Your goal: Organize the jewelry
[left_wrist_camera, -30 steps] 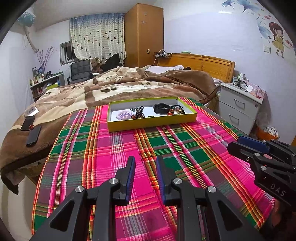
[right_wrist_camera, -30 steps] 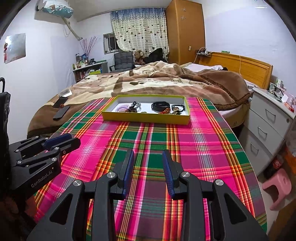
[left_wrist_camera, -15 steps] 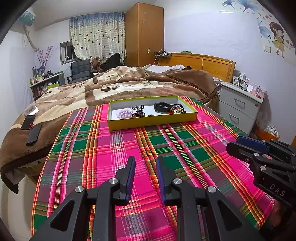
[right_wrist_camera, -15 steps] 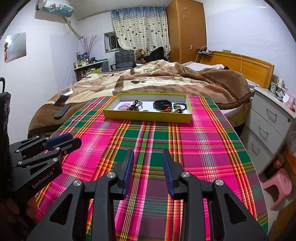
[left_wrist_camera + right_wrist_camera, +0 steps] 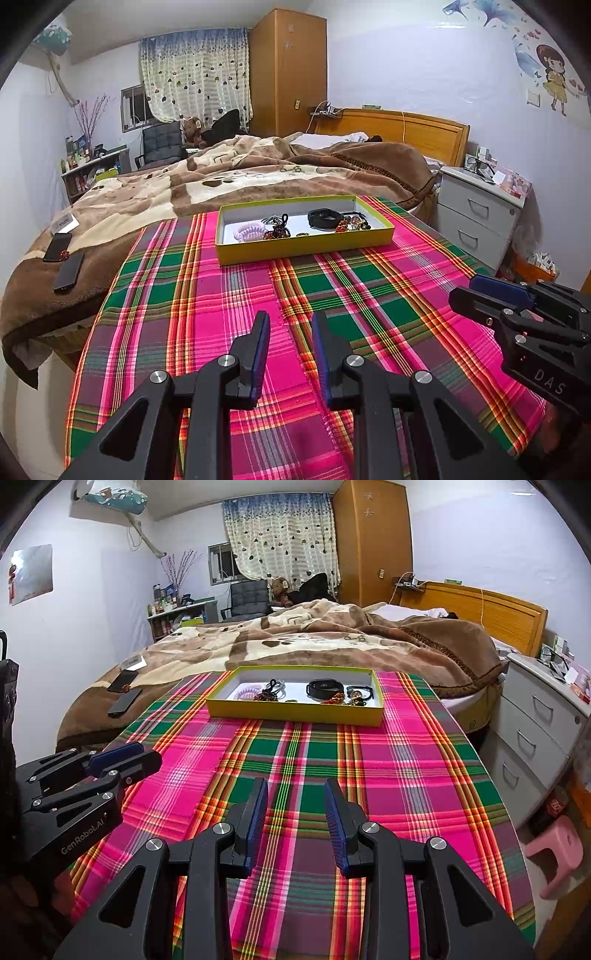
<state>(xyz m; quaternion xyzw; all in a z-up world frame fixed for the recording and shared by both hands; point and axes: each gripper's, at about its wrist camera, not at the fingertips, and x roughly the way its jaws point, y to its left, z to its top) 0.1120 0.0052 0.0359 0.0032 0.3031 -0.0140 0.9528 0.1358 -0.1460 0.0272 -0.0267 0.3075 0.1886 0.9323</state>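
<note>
Yellow tray (image 5: 303, 246) near the far edge of the plaid tablecloth (image 5: 221, 295), holding the jewelry: a pink coil tie (image 5: 249, 232), black band (image 5: 324, 218) and beaded pieces, apparently tangled together. Risk: a pinch on one piece may drag its neighbours out, or nudge the light tray toward the far edge. Left gripper (image 5: 289, 325) and right gripper (image 5: 295, 792) hover above the near edge, jaws moderately spread, holding and touching nothing.

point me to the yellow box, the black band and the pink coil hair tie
yellow box (image 5: 306, 249), left wrist view, on its near outer wall.
black band (image 5: 325, 689), right wrist view, on the loop's near side.
pink coil hair tie (image 5: 248, 232), left wrist view, on the coil's middle.
</note>
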